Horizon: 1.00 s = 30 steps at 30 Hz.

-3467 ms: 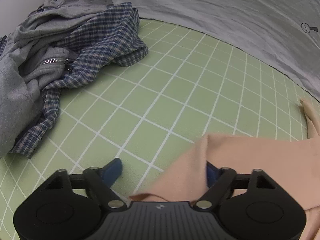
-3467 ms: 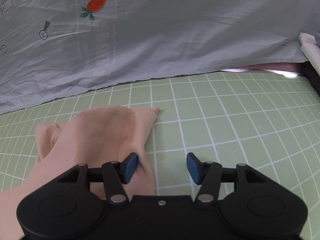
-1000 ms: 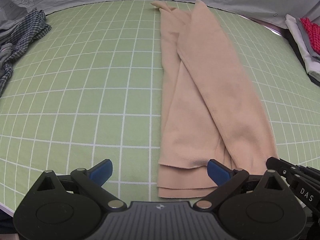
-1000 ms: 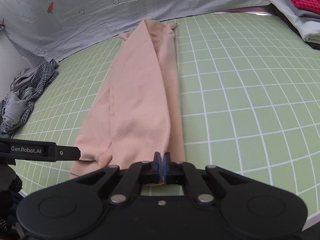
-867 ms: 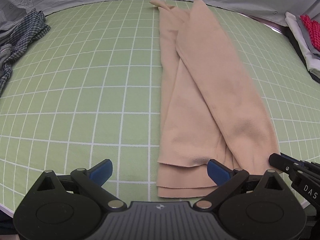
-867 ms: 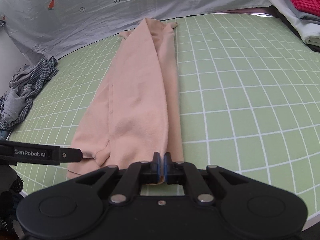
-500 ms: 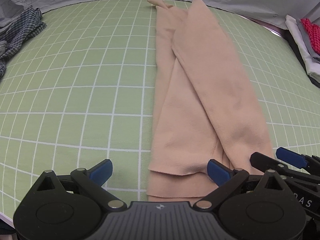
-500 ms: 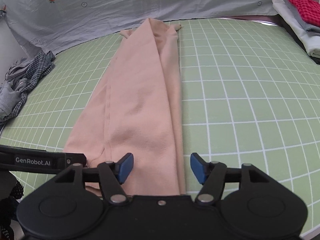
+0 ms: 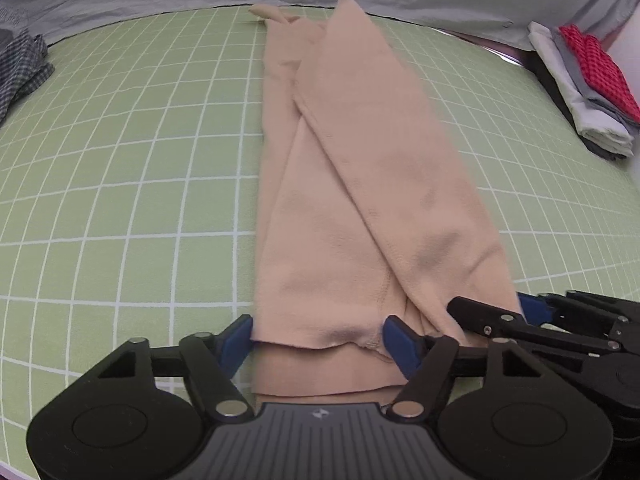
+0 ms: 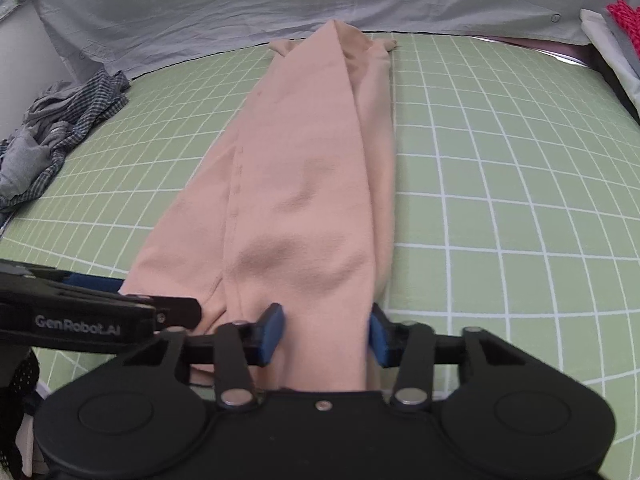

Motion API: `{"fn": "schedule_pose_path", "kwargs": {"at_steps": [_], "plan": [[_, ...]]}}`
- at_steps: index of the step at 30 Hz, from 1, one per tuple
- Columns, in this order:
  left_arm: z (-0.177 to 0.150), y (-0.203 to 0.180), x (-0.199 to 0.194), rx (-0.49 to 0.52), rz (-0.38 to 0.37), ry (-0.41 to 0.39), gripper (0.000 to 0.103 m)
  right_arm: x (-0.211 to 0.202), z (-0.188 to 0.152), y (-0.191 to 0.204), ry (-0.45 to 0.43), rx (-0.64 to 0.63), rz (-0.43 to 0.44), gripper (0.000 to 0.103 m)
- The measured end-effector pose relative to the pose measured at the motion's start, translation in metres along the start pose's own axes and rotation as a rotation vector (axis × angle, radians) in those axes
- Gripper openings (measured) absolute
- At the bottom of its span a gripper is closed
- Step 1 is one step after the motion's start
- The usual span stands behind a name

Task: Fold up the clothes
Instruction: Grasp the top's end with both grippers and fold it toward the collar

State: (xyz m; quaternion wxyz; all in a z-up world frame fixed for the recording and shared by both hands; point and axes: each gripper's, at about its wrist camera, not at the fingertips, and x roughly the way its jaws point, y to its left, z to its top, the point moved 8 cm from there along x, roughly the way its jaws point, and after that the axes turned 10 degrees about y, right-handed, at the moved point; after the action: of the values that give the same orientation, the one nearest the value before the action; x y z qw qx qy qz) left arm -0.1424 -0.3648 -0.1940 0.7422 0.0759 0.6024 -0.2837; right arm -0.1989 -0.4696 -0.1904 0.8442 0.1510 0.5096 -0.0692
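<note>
Green cutting mat with white grid as work surface, wrinkled grey printed sheet draped behind it, white wall at left, even diffuse light

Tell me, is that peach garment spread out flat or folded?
Folded lengthwise: the peach garment lies as a long narrow strip on the green mat, with overlapping layers showing at its near end.

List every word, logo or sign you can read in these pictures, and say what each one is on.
"GenRobot.AI": white lettering on the side of the left gripper, seen from the right wrist view.
A small white logo on the left gripper's grey body: no letters to read.
Carrots and small round signs printed on the grey sheet: pictures only; any words are cut off or blurred.
</note>
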Motion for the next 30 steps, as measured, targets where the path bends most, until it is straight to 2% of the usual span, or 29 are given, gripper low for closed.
{"fn": "schedule_pose_path", "kwargs": {"at_steps": [1,3,5,7,11,15,18,23,27,30], "plan": [[-0.001,-0.001,-0.003,-0.005,-0.024,0.006,0.064,0.0,0.0,0.001,0.001,0.001,0.02,0.024],[-0.004,-0.002,-0.008,-0.014,-0.072,0.018,0.049,-0.001,0.0,0.0,0.005,0.008,0.03,0.021],[-0.007,-0.003,-0.014,-0.023,-0.12,0.03,0.021,-0.003,-0.001,-0.001,0.017,0.011,0.04,0.018],[-0.01,-0.004,-0.02,-0.032,-0.168,0.041,0.018,-0.008,-0.005,-0.001,0.039,0.035,0.074,0.016],[-0.015,-0.007,-0.033,-0.051,-0.264,0.065,0.017,-0.033,-0.021,0.002,0.058,0.044,0.153,0.016],[0.02,-0.01,-0.079,-0.06,-0.356,-0.049,0.017,-0.079,-0.005,0.0,-0.017,0.02,0.24,0.015],[0.052,-0.013,-0.116,-0.065,-0.415,-0.147,0.017,-0.108,0.029,-0.007,-0.103,0.039,0.298,0.015],[0.12,-0.018,-0.149,-0.069,-0.436,-0.315,0.017,-0.133,0.102,-0.014,-0.273,0.032,0.327,0.015],[0.165,-0.016,-0.155,-0.073,-0.42,-0.389,0.016,-0.133,0.153,-0.018,-0.369,0.033,0.319,0.015],[0.192,-0.003,-0.156,-0.089,-0.417,-0.407,0.016,-0.126,0.185,-0.022,-0.409,0.034,0.309,0.015]]}}
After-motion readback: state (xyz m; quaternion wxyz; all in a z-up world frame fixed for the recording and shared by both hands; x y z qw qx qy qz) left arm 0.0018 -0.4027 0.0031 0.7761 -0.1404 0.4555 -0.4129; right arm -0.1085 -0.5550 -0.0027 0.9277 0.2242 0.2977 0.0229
